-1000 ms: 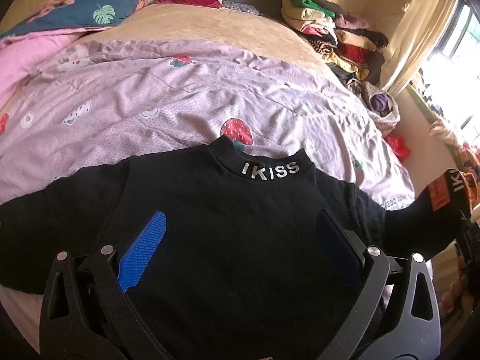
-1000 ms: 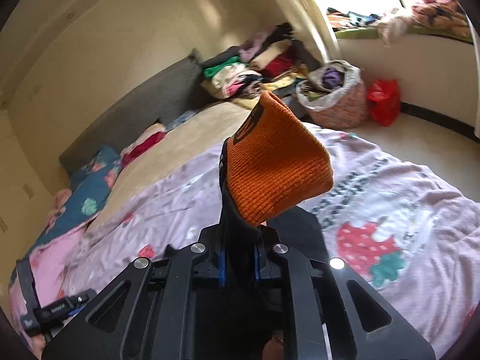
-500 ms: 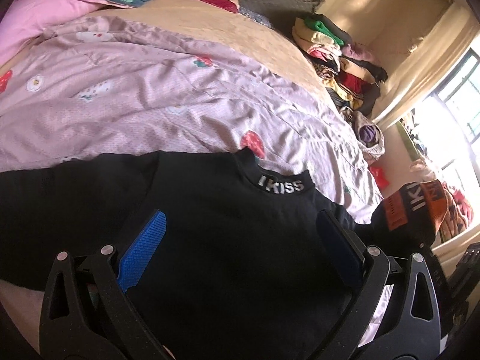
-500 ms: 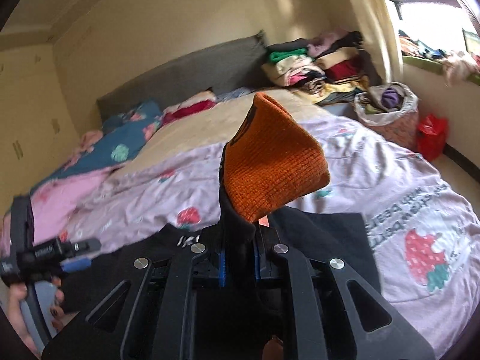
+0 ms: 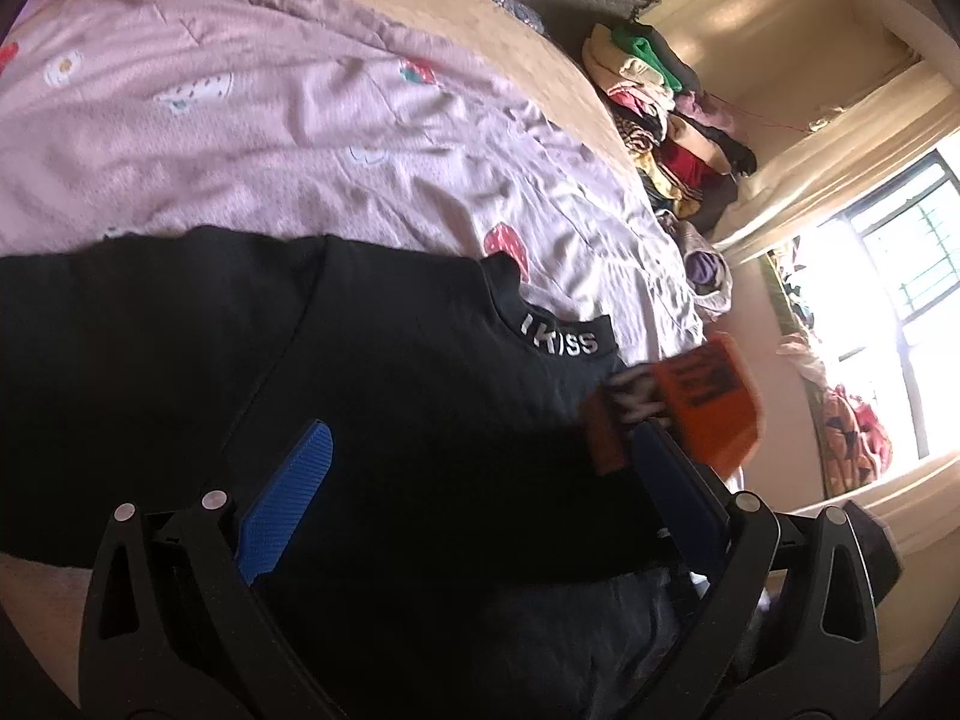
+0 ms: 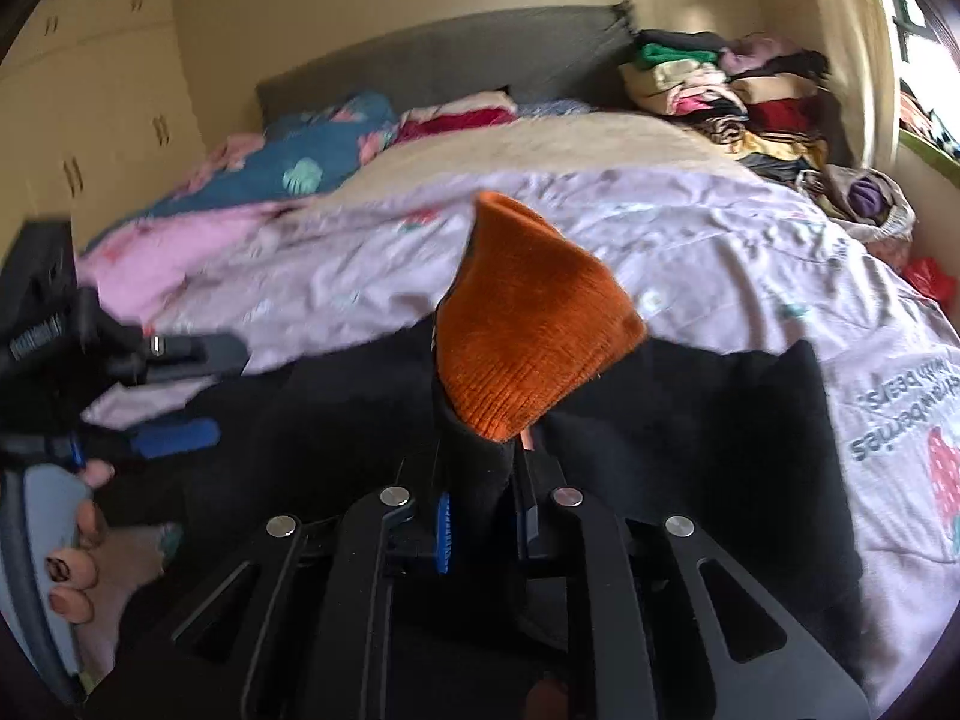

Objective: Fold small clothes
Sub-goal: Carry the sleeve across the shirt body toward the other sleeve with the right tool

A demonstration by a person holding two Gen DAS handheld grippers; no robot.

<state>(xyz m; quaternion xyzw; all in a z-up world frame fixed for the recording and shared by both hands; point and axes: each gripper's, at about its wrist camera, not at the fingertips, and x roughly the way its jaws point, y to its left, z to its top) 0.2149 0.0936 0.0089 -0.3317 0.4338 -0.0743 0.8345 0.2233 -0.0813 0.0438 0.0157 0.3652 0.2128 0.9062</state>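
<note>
A small black top (image 5: pixel 384 396) with "IKISS" on its collar lies flat on the pink strawberry bedspread (image 5: pixel 270 138). My left gripper (image 5: pixel 480 468) is open just above its chest, blue pads wide apart. My right gripper (image 6: pixel 483 516) is shut on the top's right sleeve (image 6: pixel 480 462), whose orange knitted cuff (image 6: pixel 528 348) stands up above the jaws. That cuff also shows in the left wrist view (image 5: pixel 702 402), over the top's right side near the collar. The left gripper shows at the left edge of the right wrist view (image 6: pixel 168 396).
Stacked folded clothes (image 6: pixel 720 96) sit at the bed's far right corner, with a full laundry bag (image 6: pixel 870 204) beside the bed. Pillows and a blue leaf-print blanket (image 6: pixel 300 174) lie by the grey headboard (image 6: pixel 444 60). A window (image 5: pixel 888 312) is at the right.
My right gripper has carried the orange-cuffed sleeve leftward, from beyond the bed's right edge to over the top's body. My left gripper has stayed open over the top, its view turning rightward.
</note>
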